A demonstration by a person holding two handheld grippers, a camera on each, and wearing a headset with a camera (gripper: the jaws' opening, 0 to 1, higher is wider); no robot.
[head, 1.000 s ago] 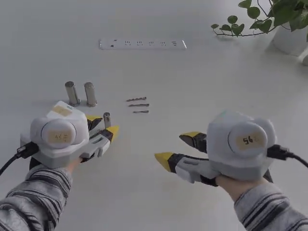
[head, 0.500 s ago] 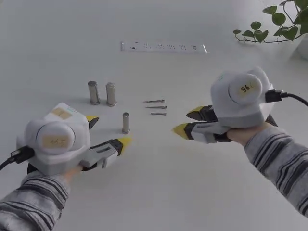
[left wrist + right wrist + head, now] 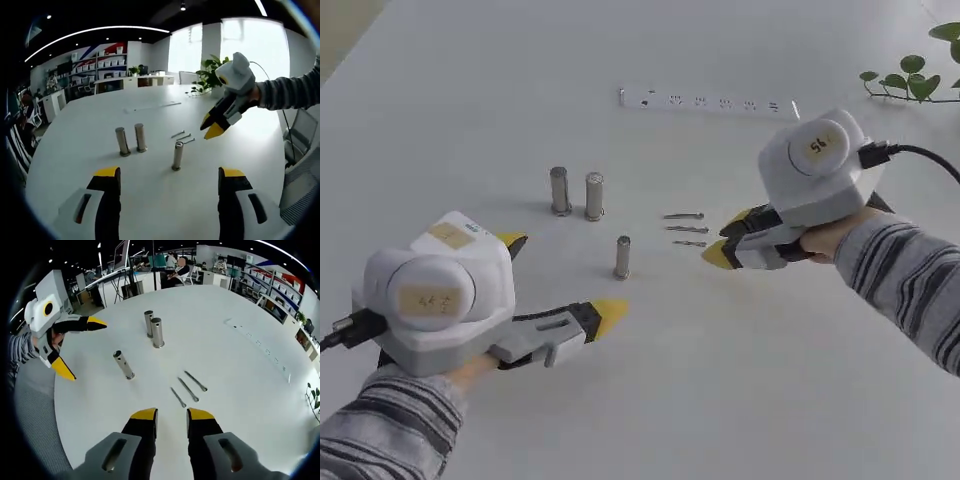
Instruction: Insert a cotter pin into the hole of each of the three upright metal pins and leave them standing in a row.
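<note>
Three cotter pins [image 3: 189, 388] lie loose just beside the right tongs [image 3: 172, 414].

Bare table [image 3: 740, 380] around lone metal pin [image 3: 622, 257], two pins [image 3: 594, 196] close together behind, cotter pins [image 3: 684, 229] just beside right tongs [image 3: 725, 237]

Two silvery metal pins [image 3: 559, 190] stand upright side by side on the white desk [image 3: 720, 380], a third pin [image 3: 622, 257] stands apart nearer, and three cotter pins [image 3: 687, 229] lie parallel beside them.
</note>
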